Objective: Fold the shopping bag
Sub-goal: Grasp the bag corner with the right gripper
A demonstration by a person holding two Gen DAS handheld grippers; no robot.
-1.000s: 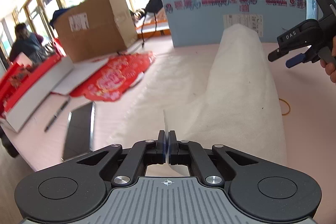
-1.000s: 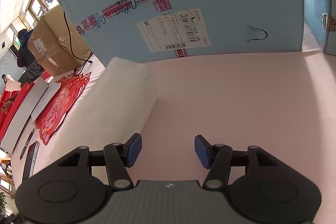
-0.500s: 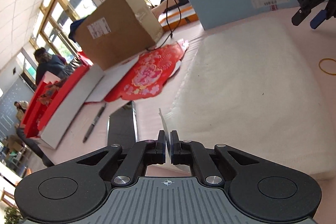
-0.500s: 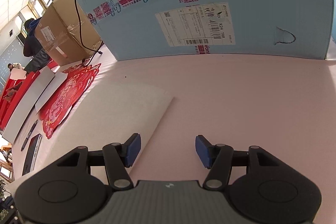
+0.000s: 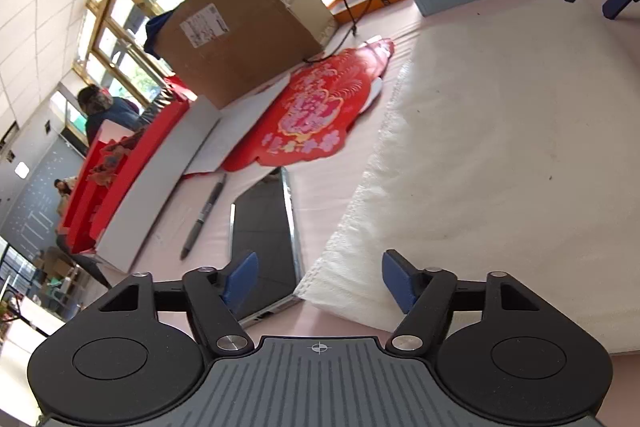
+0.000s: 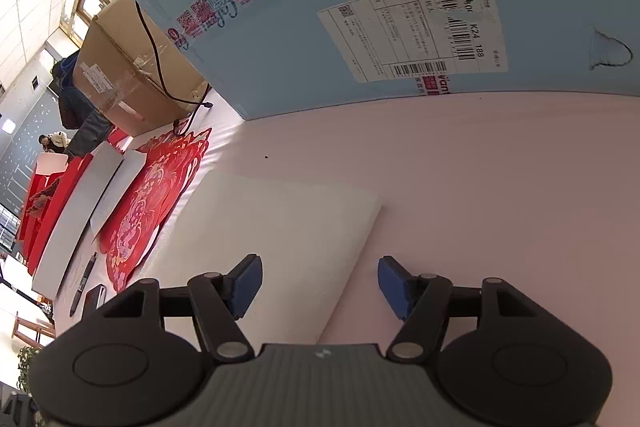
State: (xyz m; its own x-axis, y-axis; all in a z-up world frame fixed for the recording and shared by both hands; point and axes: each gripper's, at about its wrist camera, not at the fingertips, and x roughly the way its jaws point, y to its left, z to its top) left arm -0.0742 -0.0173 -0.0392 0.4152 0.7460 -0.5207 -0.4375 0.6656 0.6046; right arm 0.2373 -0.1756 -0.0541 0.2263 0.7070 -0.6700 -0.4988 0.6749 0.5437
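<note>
both sets of jaws stand wide, having just been opening, with nothing pinched. the left gripper point(image 5: 318, 277) hovers over the near corner of the white shopping bag point(image 5: 500, 155), which lies flat on the pink table point(image 6: 500, 187); the right gripper point(image 6: 320, 283) hangs above its edge, beside a blue box point(image 6: 320, 27).

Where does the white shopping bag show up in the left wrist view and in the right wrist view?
Left wrist: shopping bag fills the right half, lying flat, its near corner between the open fingers.
Right wrist: shopping bag lies lower centre-left, flat.
Shared landmark: red paper cutout, left of the bag in both.
</note>
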